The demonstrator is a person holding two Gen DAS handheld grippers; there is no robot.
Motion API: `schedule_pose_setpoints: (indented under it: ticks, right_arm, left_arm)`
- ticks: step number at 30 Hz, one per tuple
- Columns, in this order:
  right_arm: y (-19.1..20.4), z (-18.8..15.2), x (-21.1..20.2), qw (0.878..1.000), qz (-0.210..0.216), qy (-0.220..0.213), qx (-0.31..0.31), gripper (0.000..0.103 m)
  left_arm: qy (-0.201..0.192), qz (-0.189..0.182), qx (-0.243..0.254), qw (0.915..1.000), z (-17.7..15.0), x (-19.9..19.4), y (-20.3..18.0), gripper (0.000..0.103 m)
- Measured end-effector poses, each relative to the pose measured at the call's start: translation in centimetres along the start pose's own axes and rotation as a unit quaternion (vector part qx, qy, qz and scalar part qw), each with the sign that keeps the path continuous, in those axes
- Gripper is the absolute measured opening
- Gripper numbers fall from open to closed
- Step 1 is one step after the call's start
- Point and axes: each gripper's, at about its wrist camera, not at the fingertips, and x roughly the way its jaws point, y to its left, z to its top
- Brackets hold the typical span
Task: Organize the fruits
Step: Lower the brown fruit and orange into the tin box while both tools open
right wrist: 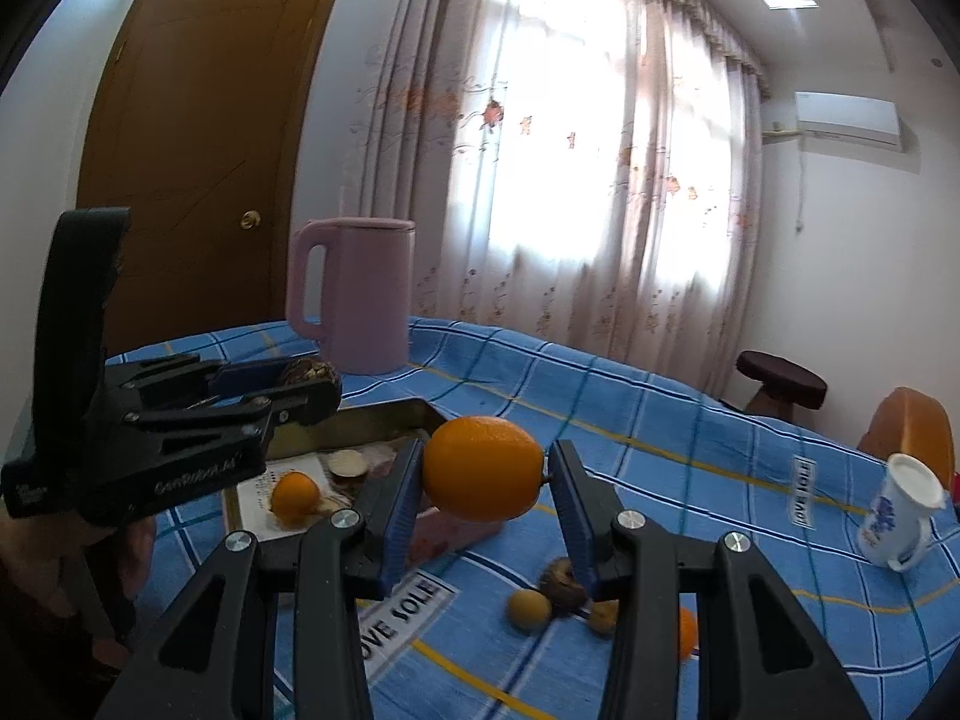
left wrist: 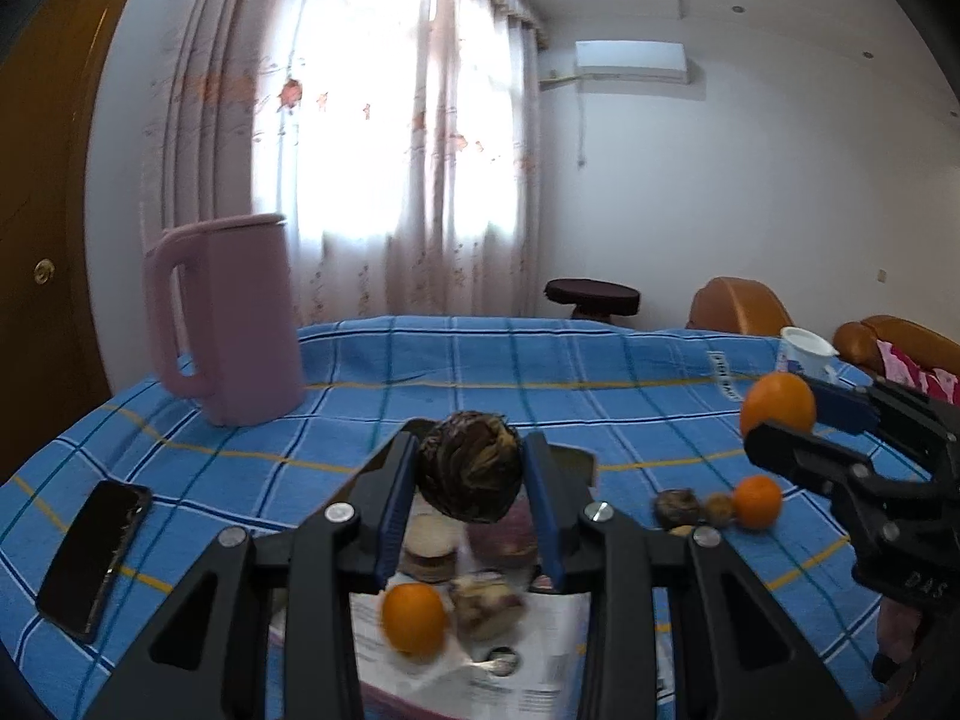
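Left gripper clamps a dark, scaly round fruit above the metal tray below its fingers. Right gripper pinches a smooth orange citrus across its middle. Both look light; the citrus skin seems slick, so hold it at the widest part.

Checked blue cloth lying soft, matt over table. Pink jug looking smooth matt plastic. Phone screen shining glossy black. Orange showing smooth, faintly sheened peel; dark fruit looking rough, scaly. Tray wall gleaming metallic. Printed paper lying inside tray.
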Motion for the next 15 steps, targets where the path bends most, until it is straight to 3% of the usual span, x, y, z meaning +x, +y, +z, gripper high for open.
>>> schedule_pose_setpoints:
  ticks: [8, 15]
  right_arm:
    - [3.2, 1.1, 3.4, 0.998, 0.046, 0.028, -0.012, 0.044]
    - [7.4, -0.2, 6.8, 0.992, 0.083, 0.083, -0.04, 0.045]
  left_arm:
    - [0.029, 0.028, -0.013, 0.9991, 0.3, 1.4, 3.8, 0.038]
    - [0.067, 0.04, -0.021, 0.9967, -0.7, 3.1, 5.9, 0.037]
